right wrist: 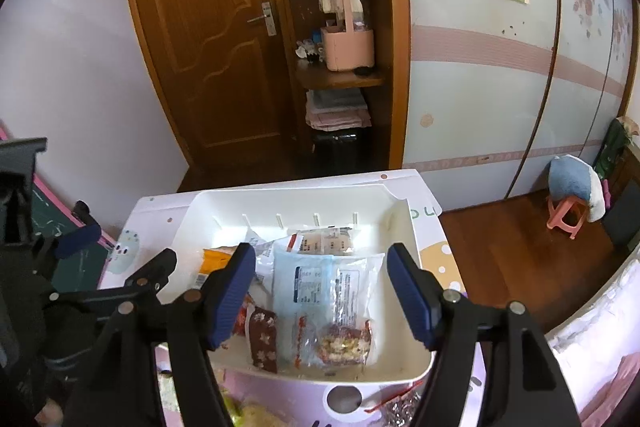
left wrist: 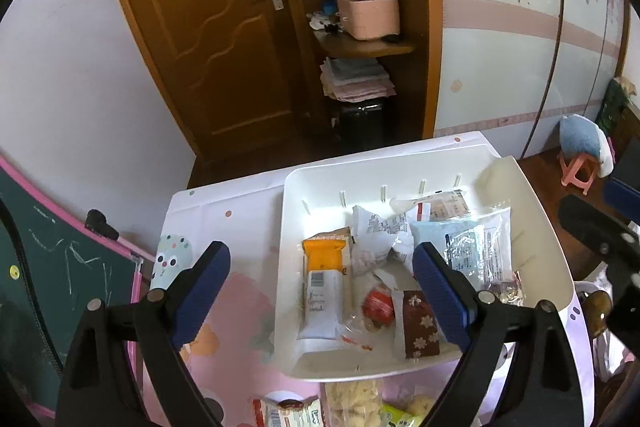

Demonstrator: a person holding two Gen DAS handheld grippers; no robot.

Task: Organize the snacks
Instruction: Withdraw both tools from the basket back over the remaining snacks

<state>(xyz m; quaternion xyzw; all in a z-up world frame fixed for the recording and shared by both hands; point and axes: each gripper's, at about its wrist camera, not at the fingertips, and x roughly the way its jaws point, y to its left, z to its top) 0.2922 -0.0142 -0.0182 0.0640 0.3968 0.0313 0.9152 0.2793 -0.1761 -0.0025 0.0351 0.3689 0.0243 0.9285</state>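
Observation:
A white tray (left wrist: 532, 251) sits on the pink children's table and holds several snack packets: an orange-and-white bar (left wrist: 324, 287), a brown snowflake-patterned pack (left wrist: 418, 331), a red candy (left wrist: 378, 307) and a clear bag with blue label (left wrist: 476, 247). My left gripper (left wrist: 320, 291) is open and empty above the tray's near left part. My right gripper (right wrist: 320, 295) is open and empty above the tray (right wrist: 412, 239), over the clear bag (right wrist: 316, 287) and a pack of mixed nuts (right wrist: 344, 343). More loose snacks (left wrist: 352, 403) lie on the table in front of the tray.
A wooden door (left wrist: 208, 27) and open shelf with a pink basket (left wrist: 368, 15) stand behind the table. A green chalkboard (left wrist: 48, 267) leans at the left. A pink stool (right wrist: 568, 215) with a blue cushion stands on the floor at the right.

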